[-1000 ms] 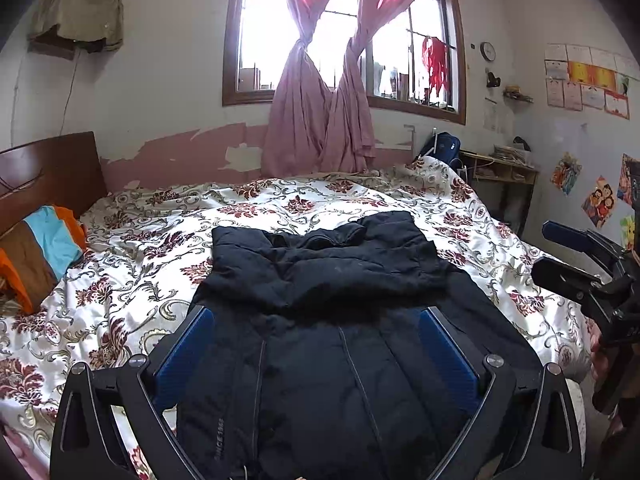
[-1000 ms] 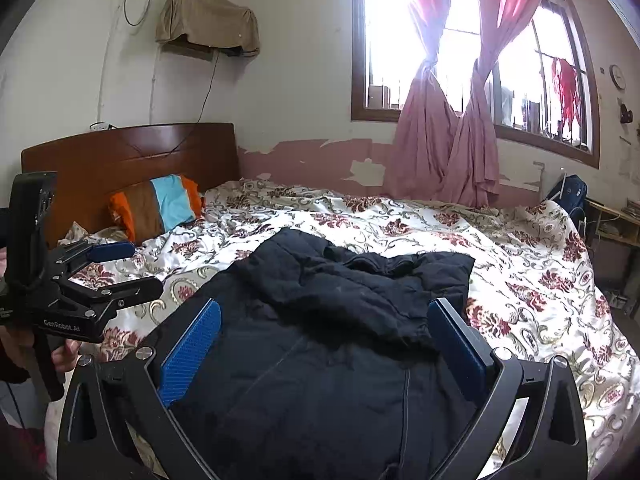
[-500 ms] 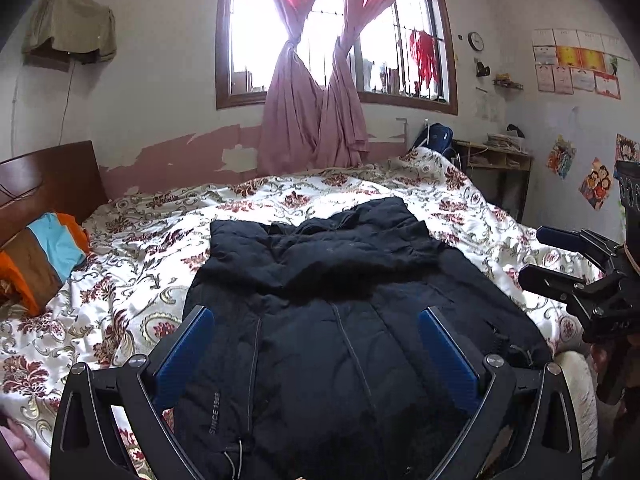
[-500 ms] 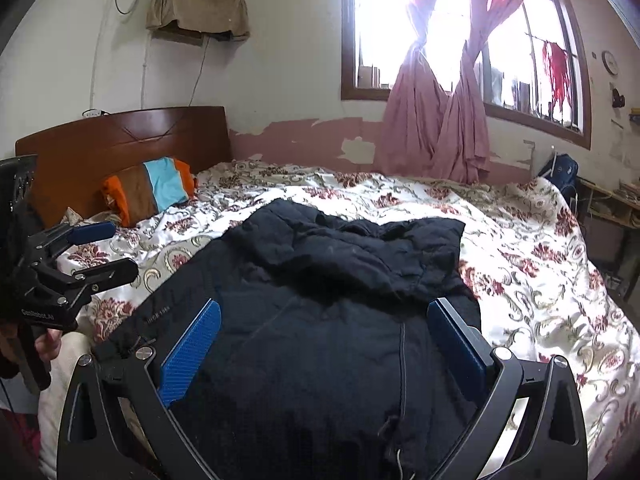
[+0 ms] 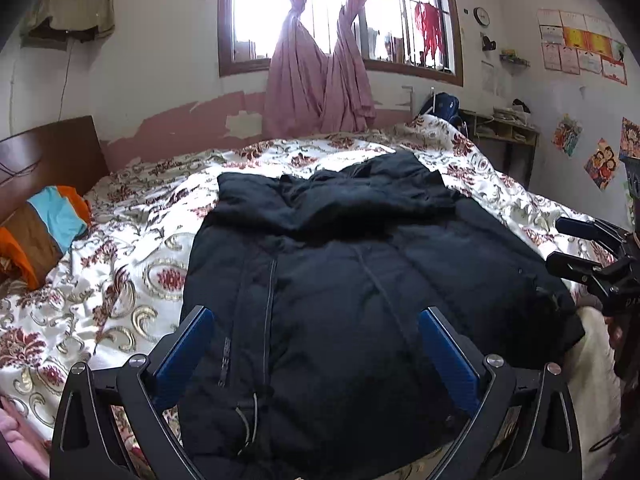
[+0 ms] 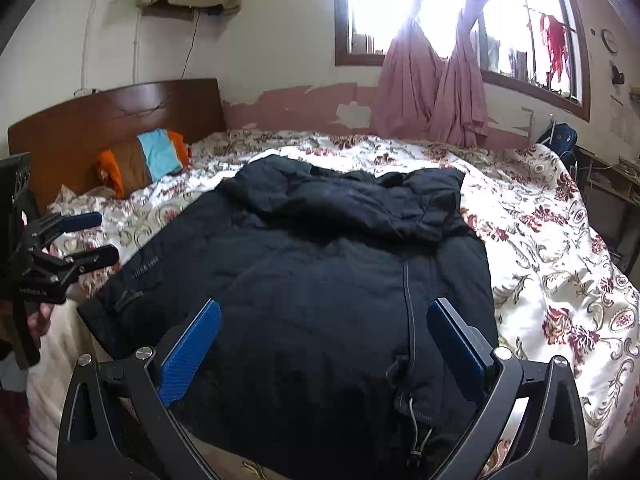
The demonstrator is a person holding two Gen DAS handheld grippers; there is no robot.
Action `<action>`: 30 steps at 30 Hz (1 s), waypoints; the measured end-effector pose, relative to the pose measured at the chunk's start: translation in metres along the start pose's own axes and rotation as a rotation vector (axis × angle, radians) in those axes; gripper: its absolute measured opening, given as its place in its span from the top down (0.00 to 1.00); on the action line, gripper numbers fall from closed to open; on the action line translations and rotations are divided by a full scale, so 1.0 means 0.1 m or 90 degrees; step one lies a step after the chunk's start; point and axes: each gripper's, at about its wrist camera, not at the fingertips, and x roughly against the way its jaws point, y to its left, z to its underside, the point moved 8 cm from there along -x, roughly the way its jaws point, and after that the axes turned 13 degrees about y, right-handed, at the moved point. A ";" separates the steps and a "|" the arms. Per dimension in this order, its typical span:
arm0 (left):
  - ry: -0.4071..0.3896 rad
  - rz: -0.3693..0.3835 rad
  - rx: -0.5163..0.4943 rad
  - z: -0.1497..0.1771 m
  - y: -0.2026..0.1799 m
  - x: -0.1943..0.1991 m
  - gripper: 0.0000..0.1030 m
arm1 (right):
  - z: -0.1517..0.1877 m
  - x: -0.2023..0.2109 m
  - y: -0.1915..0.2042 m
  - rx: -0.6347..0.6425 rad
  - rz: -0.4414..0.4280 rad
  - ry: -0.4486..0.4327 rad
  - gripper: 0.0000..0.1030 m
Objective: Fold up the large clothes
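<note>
We see a jacket [image 5: 360, 280] lying flat on the bed [image 5: 120, 280], hood end toward the window [image 5: 340, 12] — a pillow [image 5: 44, 232] sits left by the headboard [image 5: 44, 156]. Both grippers — left [image 5: 316, 344], right [image 6: 324, 340] — hover over the jacket's near hem.

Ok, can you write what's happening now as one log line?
step: before fold | black coat flat on bed | left gripper open, empty | right gripper open, empty

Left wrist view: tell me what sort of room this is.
Most likely a lived-in bedroom: a bed with a floral bedspread, a wooden headboard, and a curtained window. A black jacket lies spread on it.
</note>
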 end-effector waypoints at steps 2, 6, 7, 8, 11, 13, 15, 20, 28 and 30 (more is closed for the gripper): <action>0.005 0.002 -0.007 0.09 0.04 -0.03 0.00 | 0.09 -0.06 0.01 0.011 0.003 0.021 0.02; 0.018 0.006 -0.037 0.30 0.06 -0.07 0.00 | 0.26 -0.16 0.03 0.042 0.013 0.064 0.02; 0.022 0.008 -0.046 0.34 0.05 -0.08 0.00 | 0.29 -0.17 0.04 0.051 0.014 0.073 0.02; 0.028 0.011 -0.060 0.40 0.03 -0.10 0.00 | 0.35 -0.19 0.06 0.063 0.014 0.084 0.02; 0.047 0.024 -0.098 0.57 -0.03 -0.15 0.00 | 0.47 -0.25 0.12 0.093 0.012 0.112 0.02; 0.066 0.025 -0.133 0.69 -0.09 -0.20 0.00 | 0.55 -0.29 0.15 0.112 0.009 0.134 0.02; 0.088 0.031 -0.167 0.83 -0.16 -0.24 0.00 | 0.64 -0.31 0.17 0.119 0.001 0.151 0.02; 0.142 0.062 -0.208 1.08 -0.27 -0.35 0.00 | 0.83 -0.38 0.14 0.105 -0.005 0.181 0.02; 0.215 -0.014 -0.261 1.35 -0.27 -0.58 0.00 | 1.03 -0.45 0.23 0.168 0.042 0.210 0.02; 0.234 -0.042 -0.280 1.40 -0.28 -0.64 0.00 | 1.06 -0.46 0.24 0.176 0.049 0.215 0.02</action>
